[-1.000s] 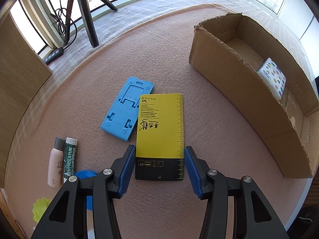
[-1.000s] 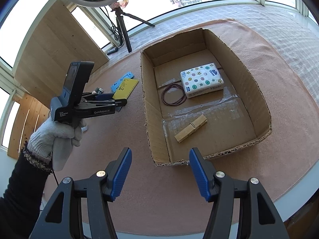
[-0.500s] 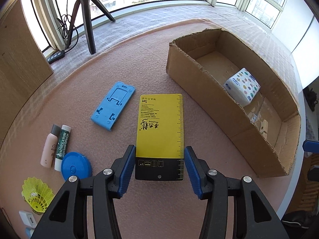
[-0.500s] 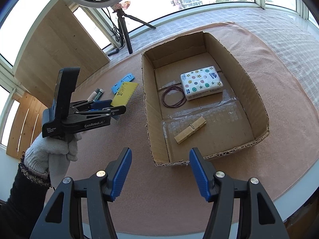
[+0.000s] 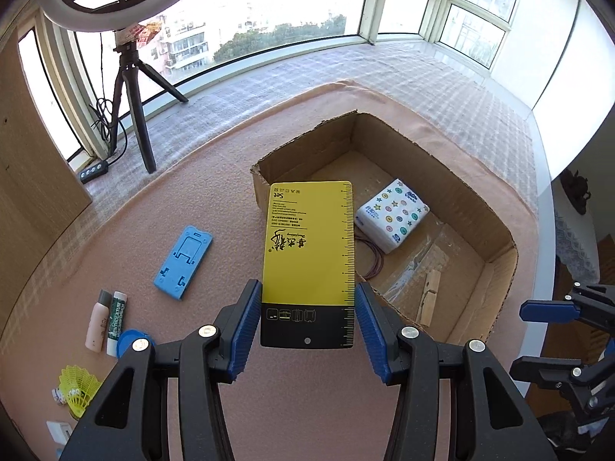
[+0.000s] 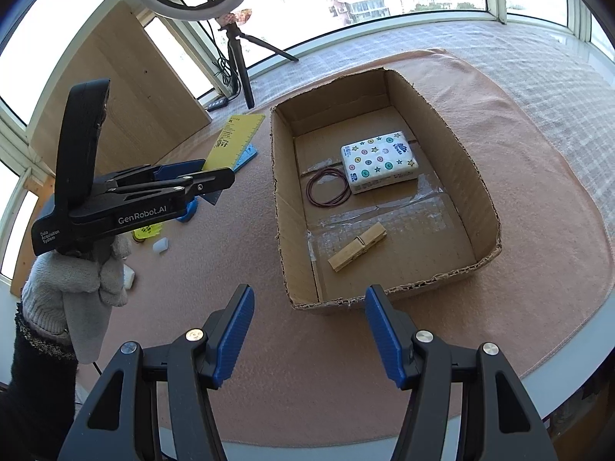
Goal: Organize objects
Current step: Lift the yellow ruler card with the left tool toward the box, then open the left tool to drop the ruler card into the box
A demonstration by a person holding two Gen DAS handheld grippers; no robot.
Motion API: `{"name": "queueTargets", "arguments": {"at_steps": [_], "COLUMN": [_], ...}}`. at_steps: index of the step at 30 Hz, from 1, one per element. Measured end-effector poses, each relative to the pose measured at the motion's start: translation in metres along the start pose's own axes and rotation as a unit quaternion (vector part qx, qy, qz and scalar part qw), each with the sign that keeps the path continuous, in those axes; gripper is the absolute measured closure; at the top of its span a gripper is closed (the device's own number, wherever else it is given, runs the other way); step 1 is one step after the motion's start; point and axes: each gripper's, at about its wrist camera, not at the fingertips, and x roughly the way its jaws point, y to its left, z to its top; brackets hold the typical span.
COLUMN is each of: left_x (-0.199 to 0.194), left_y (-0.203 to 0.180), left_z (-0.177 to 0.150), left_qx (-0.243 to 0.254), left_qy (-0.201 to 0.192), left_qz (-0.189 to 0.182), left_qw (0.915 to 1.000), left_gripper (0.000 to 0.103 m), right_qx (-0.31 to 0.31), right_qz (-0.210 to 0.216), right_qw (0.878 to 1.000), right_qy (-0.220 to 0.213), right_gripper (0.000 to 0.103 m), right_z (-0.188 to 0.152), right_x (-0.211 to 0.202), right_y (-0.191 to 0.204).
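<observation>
A yellow and black ruler card hangs in the air between the blue pads of my left gripper, which is shut on its black end. The card's far end reaches over the near left corner of the open cardboard box. In the right wrist view the same card tilts up, left of the box. Inside the box lie a patterned tissue pack, rubber bands and a wooden clothespin. My right gripper stands open above the mat, before the box's front edge, with nothing in it.
On the pink mat left of the box lie a blue phone stand, a pink tube, a lip balm, a blue round lid and a yellow shuttlecock. A tripod with a ring light stands by the window.
My left gripper has lifted the yellow card off the mat and carried it up and toward the box. The right gripper has stayed where it was.
</observation>
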Motion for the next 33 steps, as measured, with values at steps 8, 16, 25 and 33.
{"name": "queueTargets", "arguments": {"at_steps": [8,16,25,33], "left_x": [0.014,0.024,0.023,0.015], "left_y": [-0.053,-0.085,-0.097,-0.093], "left_z": [0.012,0.023,0.029,0.026], "left_qx": [0.031,0.036,0.038,0.034], "left_qy": [0.001,-0.002,-0.006,-0.012], "left_qz": [-0.034,-0.052,-0.054,-0.053], "left_qw": [0.9989,0.9980,0.9978,0.9980], "left_gripper": [0.050,0.050,0.036,0.031], "right_qx": [0.005,0.012,0.012,0.004], "right_qz": [-0.004,-0.007,-0.008,-0.006], "right_qw": [1.000,1.000,1.000,1.000], "right_qy": [-0.003,-0.002,0.002,0.006], "right_gripper": [0.047,0.047,0.047,0.047], "right_z": [-0.005,-0.011,-0.014,-0.018], "right_x": [-0.007,-0.011,-0.012,-0.012], "right_y": [-0.008,-0.019,-0.023,-0.018]}}
